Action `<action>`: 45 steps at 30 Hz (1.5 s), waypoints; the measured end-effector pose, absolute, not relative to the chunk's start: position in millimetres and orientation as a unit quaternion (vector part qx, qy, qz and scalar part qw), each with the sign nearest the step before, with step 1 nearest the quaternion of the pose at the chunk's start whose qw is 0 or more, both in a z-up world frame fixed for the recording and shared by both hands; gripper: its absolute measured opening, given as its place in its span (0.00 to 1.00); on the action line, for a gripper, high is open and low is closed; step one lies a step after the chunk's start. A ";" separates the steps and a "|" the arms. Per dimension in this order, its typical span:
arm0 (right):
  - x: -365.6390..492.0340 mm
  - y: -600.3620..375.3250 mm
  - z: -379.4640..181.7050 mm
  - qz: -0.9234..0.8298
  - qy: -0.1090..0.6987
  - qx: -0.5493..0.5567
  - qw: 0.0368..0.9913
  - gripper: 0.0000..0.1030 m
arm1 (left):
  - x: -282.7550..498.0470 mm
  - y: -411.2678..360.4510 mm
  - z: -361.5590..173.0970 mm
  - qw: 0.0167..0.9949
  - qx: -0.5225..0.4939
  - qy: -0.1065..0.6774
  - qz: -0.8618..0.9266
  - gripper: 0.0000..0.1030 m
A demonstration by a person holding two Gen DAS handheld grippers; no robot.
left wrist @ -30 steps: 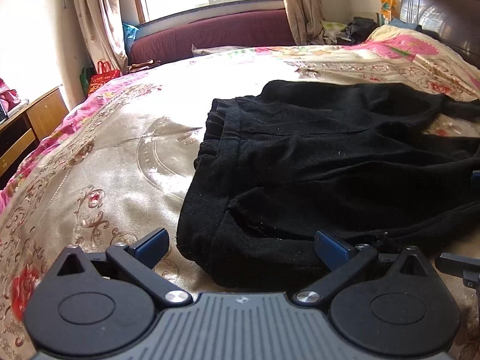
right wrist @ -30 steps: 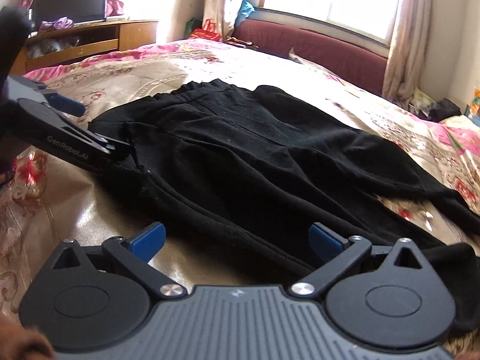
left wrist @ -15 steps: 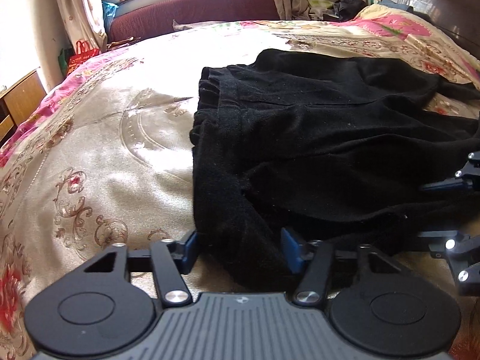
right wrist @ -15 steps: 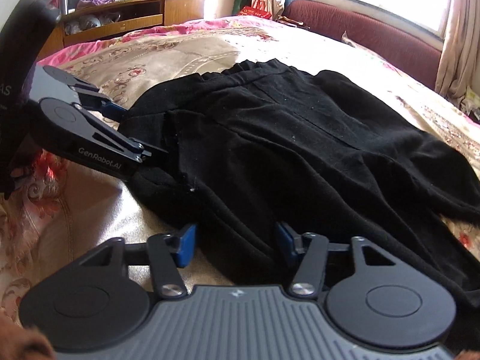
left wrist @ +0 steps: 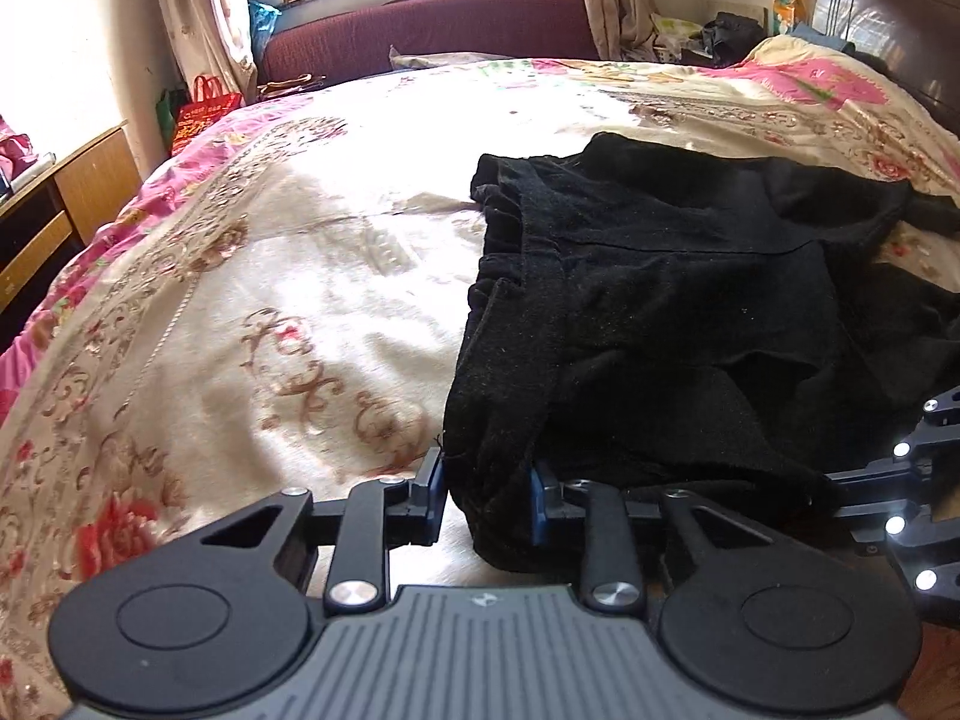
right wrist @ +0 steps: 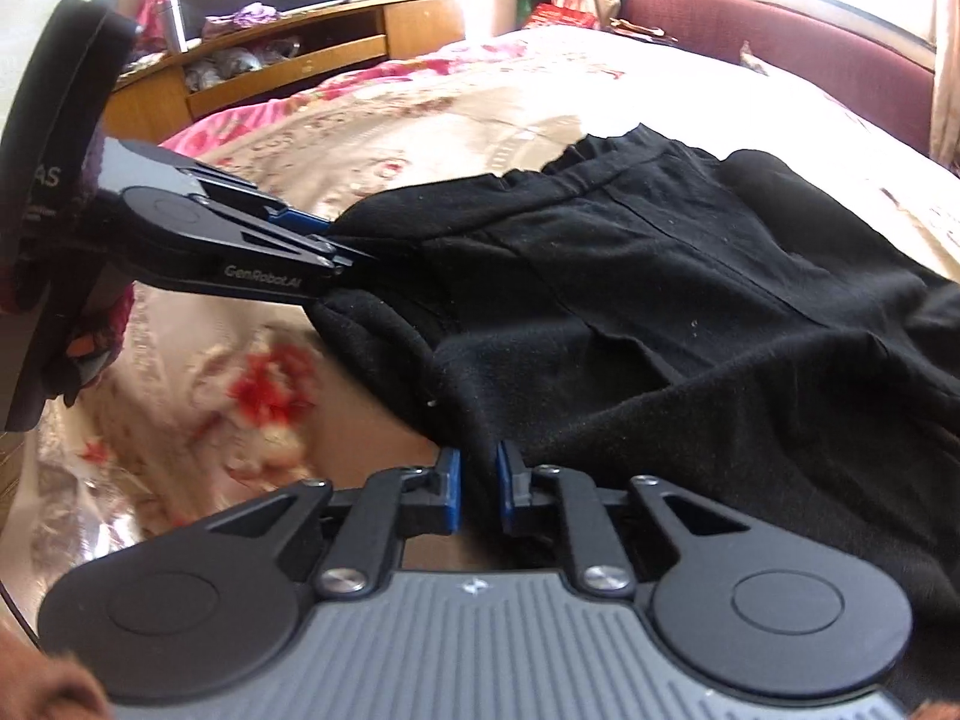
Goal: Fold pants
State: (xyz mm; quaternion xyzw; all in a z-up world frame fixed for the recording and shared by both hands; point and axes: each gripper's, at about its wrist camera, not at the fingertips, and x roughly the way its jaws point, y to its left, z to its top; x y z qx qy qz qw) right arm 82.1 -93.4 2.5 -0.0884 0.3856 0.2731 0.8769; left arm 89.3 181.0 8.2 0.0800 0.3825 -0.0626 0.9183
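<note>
Early stage; black pants [left wrist: 660, 312] spread rumpled on floral bedspread [left wrist: 270, 330], no finished fold visible, near edge only just gathered; folding over and smoothing judged still ahead. Left gripper [left wrist: 487, 489] just narrowed, clamped on thick bunch of near corner; right gripper [right wrist: 478, 489] just narrowed to a slim gap, pinching near edge cloth.

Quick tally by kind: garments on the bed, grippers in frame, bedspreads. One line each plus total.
Black pants: 1
Grippers: 2, left gripper and right gripper, both shut on the pants' near edge
Floral bedspread: 1
Total: 4
</note>
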 end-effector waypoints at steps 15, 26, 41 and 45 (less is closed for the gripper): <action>43.6 -126.8 35.8 0.234 0.352 0.000 0.906 0.45 | 48.0 186.4 32.6 0.928 0.104 0.359 -0.007 0.46; -1.5 -403.5 37.3 -0.207 0.328 0.128 0.913 0.58 | 34.8 60.9 51.4 0.926 0.118 0.332 -0.140 0.46; -1.9 -537.8 24.8 -0.226 0.233 0.361 0.874 0.04 | 37.8 -98.6 43.8 0.873 0.167 0.345 -0.302 0.46; -43.6 -531.5 55.9 -0.204 0.176 0.342 0.900 0.04 | 36.6 -107.9 46.9 0.873 0.159 0.336 -0.315 0.47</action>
